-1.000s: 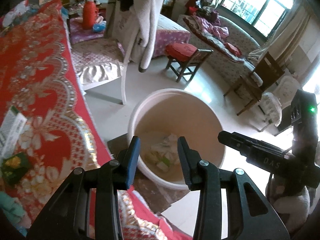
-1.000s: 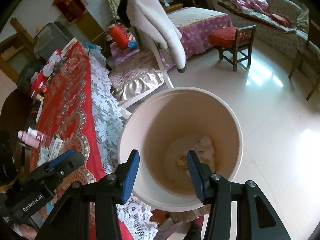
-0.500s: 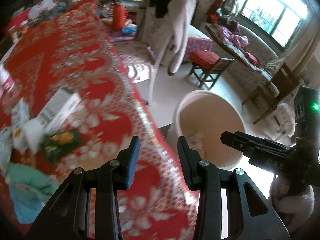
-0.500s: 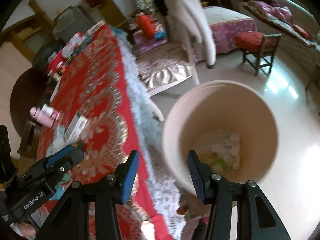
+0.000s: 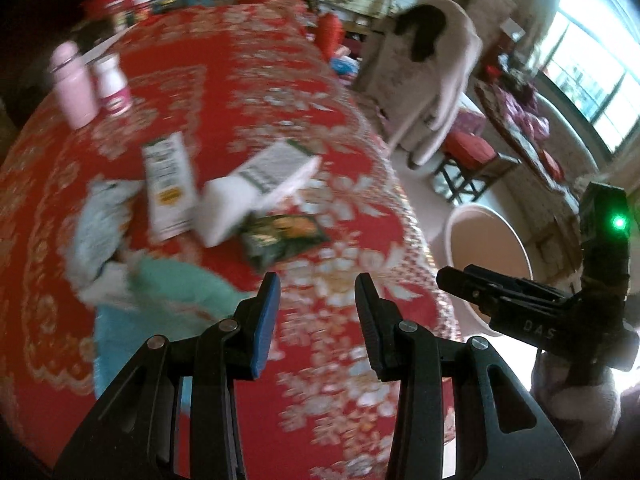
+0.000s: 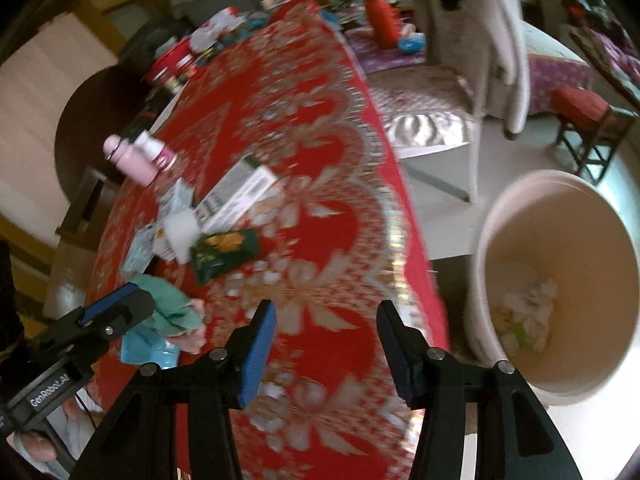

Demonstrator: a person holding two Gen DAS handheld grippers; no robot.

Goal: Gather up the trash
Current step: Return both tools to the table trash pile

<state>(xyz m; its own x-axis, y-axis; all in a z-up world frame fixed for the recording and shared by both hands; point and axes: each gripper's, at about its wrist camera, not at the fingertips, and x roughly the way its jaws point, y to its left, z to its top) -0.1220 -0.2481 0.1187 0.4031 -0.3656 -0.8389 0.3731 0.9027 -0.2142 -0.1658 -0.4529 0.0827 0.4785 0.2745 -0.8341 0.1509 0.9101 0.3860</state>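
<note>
- Left gripper (image 5: 316, 312): parted, empty, poised above the red tablecloth (image 5: 240, 80).
- Right gripper (image 6: 326, 340): opening, nothing between (readying for litter).
- Bin (image 6: 560, 280): beside the table for drops.

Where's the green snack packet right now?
The green snack packet lies on the red tablecloth, just in front of the white boxes, left of the bin in the right wrist view.
</note>
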